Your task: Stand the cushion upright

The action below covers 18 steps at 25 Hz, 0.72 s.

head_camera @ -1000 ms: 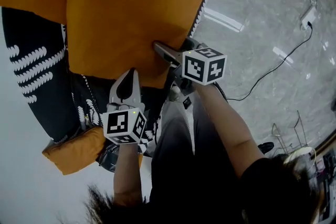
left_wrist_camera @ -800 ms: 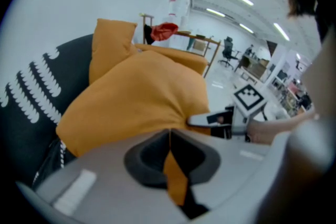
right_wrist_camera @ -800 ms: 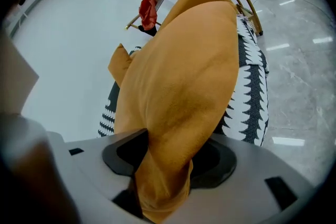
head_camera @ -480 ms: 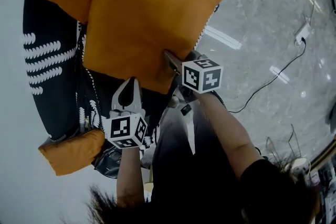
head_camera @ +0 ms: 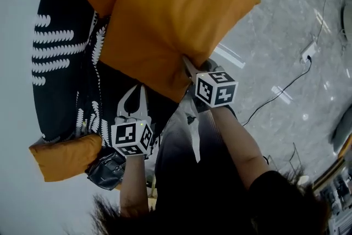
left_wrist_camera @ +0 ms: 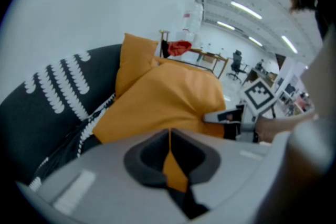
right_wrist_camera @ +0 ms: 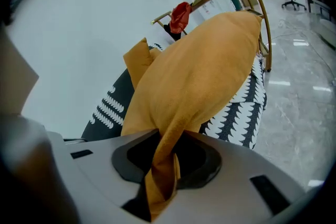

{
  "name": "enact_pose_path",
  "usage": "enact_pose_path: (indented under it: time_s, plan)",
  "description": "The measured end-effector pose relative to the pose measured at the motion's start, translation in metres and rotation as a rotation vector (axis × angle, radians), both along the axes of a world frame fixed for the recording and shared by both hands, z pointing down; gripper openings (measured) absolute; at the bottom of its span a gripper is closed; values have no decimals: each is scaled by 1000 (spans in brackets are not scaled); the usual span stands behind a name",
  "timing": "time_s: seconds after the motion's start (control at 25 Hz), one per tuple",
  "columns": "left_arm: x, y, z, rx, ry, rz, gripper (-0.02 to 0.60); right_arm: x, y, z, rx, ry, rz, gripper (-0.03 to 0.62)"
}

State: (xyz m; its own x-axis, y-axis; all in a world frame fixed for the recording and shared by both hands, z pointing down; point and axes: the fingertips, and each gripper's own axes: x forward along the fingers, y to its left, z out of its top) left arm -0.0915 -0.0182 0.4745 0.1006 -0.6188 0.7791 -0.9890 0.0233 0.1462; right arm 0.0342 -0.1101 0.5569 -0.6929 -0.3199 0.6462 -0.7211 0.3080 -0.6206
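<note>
Closing right claw (head_camera: 186, 63) onto near corner of cushion (head_camera: 176, 19), fabric now bunched between jaws. Raising it and left claw (head_camera: 136, 91) with that edge, tipping cushion further off sofa (head_camera: 60, 80) than before.

Black patterned sofa (head_camera: 55, 69) bears the orange cushion (head_camera: 176, 25).

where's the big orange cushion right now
Head view, upper centre: the big orange fabric cushion is over the black-and-white patterned sofa, its near edge pinched by the left gripper and the right gripper, whose jaws have just been closing on it.
</note>
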Motion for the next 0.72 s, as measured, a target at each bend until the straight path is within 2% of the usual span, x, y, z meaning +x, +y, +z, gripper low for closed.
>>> enact_pose_path:
  time_s: [0.32,0.72]
  plan:
    - [-23,16,-25,37,30,5,15,-3,-3,-44,92,52,34,73]
    - [-34,31,-74,118,54,-24,15,-5,-11,-121,202,42,56,48]
